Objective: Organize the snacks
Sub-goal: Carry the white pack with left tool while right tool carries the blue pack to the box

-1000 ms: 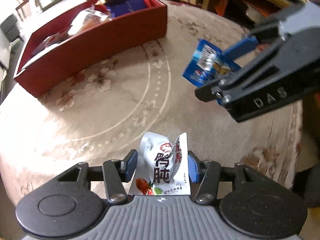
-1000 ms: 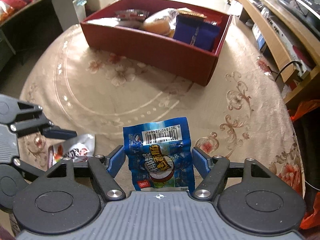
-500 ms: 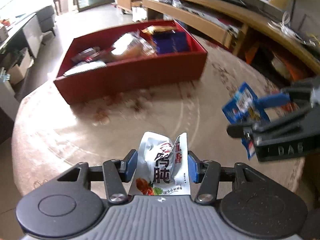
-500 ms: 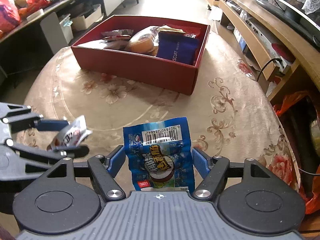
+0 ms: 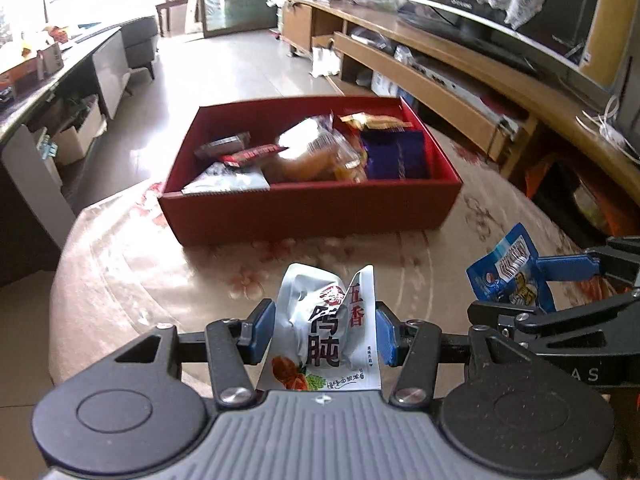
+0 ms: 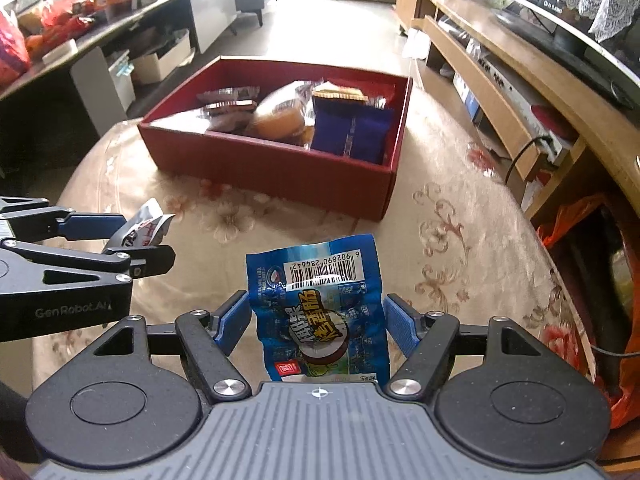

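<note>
My left gripper (image 5: 325, 330) is shut on a silver snack packet (image 5: 332, 328) with red Chinese print, held above the table. My right gripper (image 6: 318, 324) is shut on a blue snack packet (image 6: 320, 304) with a barcode. The blue packet also shows in the left wrist view (image 5: 510, 272), and the silver one in the right wrist view (image 6: 144, 228). A red box (image 5: 308, 208) stands further back on the round table and holds several snacks, among them a dark blue pack (image 5: 396, 156) and a bun in clear wrap (image 5: 316, 156).
The table has a beige floral cloth (image 6: 440, 240). A wooden TV bench (image 6: 500, 92) runs along the right. A grey cabinet and cluttered shelves (image 6: 100, 60) stand at the left. An orange bag (image 6: 568, 220) lies beside the table at the right.
Both grippers have risen and tilted up, packets still held. The red box now shows further away and fully in view, with more of the room visible.
</note>
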{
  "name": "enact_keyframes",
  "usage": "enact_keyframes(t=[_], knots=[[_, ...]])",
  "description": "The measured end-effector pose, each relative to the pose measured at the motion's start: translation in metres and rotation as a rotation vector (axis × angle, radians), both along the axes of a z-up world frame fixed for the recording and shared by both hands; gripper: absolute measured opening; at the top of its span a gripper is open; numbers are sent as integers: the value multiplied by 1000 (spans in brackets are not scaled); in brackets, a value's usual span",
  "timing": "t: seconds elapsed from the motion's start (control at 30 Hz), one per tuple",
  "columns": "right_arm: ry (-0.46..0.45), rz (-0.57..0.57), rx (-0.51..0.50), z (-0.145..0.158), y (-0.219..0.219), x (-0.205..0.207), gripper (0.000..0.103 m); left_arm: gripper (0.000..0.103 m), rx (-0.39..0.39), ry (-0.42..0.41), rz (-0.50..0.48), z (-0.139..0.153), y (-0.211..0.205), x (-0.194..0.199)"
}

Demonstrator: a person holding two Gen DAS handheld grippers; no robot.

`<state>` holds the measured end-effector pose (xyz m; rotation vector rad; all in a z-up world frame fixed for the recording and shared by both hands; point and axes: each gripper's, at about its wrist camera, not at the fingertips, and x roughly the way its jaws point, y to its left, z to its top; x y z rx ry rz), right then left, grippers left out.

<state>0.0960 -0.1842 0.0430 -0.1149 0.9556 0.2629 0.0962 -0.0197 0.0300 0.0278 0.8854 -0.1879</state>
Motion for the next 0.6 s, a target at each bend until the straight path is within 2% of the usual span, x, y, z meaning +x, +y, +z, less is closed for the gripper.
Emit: enact_keyframes(t=[0.6], knots=[[-107, -50, 42, 33, 6, 37, 78, 51, -36, -90, 93, 30, 6, 40]])
